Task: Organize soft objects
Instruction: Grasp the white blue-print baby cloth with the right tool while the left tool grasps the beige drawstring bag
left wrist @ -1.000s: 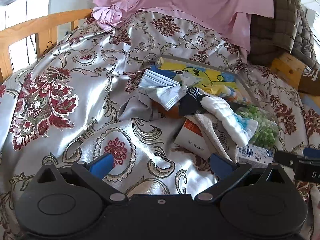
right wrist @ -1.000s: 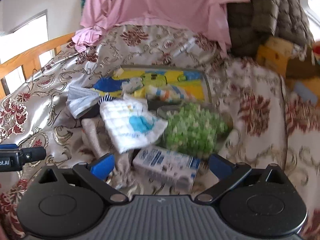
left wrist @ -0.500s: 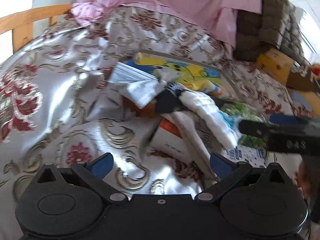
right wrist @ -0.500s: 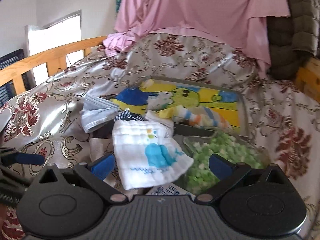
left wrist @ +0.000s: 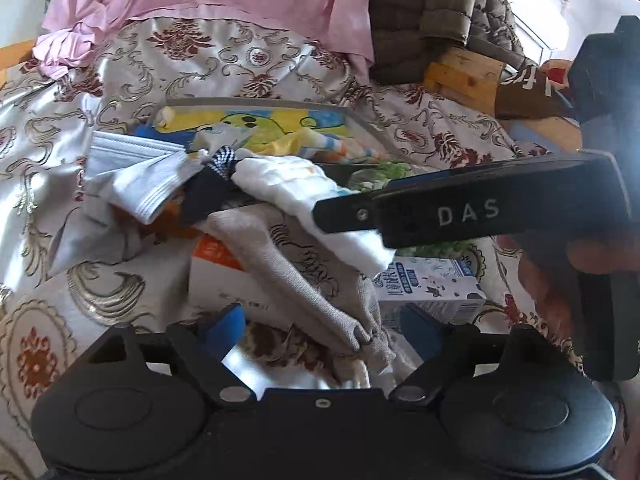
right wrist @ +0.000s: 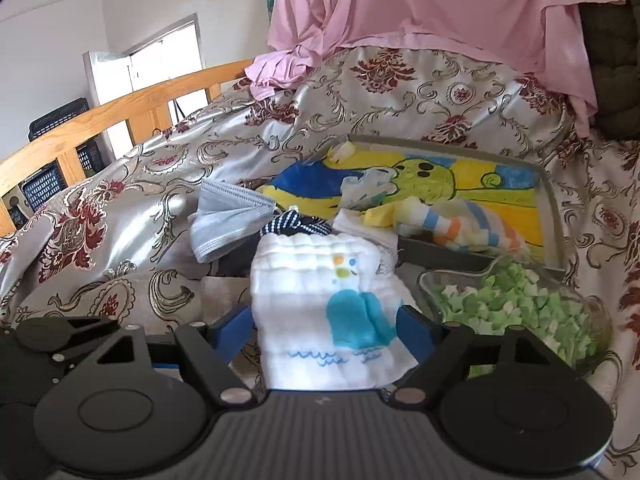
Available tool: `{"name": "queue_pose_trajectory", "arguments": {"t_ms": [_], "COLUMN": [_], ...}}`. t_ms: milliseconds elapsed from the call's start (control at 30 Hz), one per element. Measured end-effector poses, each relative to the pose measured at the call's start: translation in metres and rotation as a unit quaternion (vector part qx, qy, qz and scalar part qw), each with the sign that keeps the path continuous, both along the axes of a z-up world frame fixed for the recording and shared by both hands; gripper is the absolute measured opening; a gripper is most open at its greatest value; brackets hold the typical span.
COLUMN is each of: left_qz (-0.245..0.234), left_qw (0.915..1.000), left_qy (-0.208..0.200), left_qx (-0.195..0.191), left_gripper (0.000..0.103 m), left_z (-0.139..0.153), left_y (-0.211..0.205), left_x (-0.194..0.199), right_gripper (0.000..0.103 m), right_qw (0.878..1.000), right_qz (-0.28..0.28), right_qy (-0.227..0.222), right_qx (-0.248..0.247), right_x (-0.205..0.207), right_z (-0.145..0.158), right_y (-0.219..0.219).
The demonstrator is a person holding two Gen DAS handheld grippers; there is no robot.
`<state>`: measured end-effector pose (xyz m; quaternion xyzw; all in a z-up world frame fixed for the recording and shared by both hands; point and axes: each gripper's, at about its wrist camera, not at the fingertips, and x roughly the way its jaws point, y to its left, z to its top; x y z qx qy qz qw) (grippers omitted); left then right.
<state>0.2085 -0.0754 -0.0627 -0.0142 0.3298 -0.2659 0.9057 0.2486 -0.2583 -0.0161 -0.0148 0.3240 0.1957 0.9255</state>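
Risked dragging the beige sock (left wrist: 304, 280) and face mask (right wrist: 228, 220) off the bed's clutter pile, with right gripper (right wrist: 326, 328) jaws wide open, empty, straddling the white whale washcloth (right wrist: 324, 312); left gripper (left wrist: 320, 330) likewise open over the sock.

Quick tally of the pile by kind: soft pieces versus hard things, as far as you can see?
Soft pieces: 5 (white whale cloth, grey face mask, beige cloth, striped sock, dark checked cloth)
Cartons: 2 (milk carton, orange-and-white box)
Jar of green stars: 1
Tray: 1
Total: 9
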Motion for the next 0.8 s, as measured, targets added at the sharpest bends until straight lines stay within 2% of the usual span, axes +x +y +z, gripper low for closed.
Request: {"name": "queue_pose_trajectory", "arguments": {"t_ms": [133, 333, 400, 533, 700, 800], "left_qz": [0.005, 0.007, 0.004, 0.004, 0.01, 0.019], "left_qw": [1.0, 0.999, 0.9985, 0.9978, 0.997, 0.9961], "left_qy": [0.005, 0.033, 0.04, 0.05, 0.055, 0.064], "left_qx": [-0.001, -0.03, -0.036, -0.044, -0.053, -0.058], "left_gripper": [0.077, 0.056, 0.051, 0.043, 0.025, 0.017], "left_z": [-0.005, -0.009, -0.009, -0.01, -0.007, -0.008], "left_y": [-0.002, 0.003, 0.003, 0.003, 0.006, 0.009], "left_x": [0.008, 0.019, 0.021, 0.024, 0.026, 0.027], "right_gripper": [0.074, 0.059, 0.047, 0.035, 0.018, 0.014], "right_qw": [1.0, 1.0, 0.999, 0.999, 0.997, 0.995], "right_qz": [-0.003, -0.001, 0.0, -0.005, -0.027, -0.049], "right_qy": [0.015, 0.029, 0.036, 0.041, 0.057, 0.062], "right_qx": [0.003, -0.005, 0.002, 0.006, 0.037, 0.054], "right_x": [0.004, 0.006, 0.006, 0.004, 0.004, 0.001], "right_z": [-0.005, -0.008, -0.008, -0.007, -0.005, -0.002], "right_y": [0.001, 0.007, 0.008, 0.009, 0.002, -0.007]}}
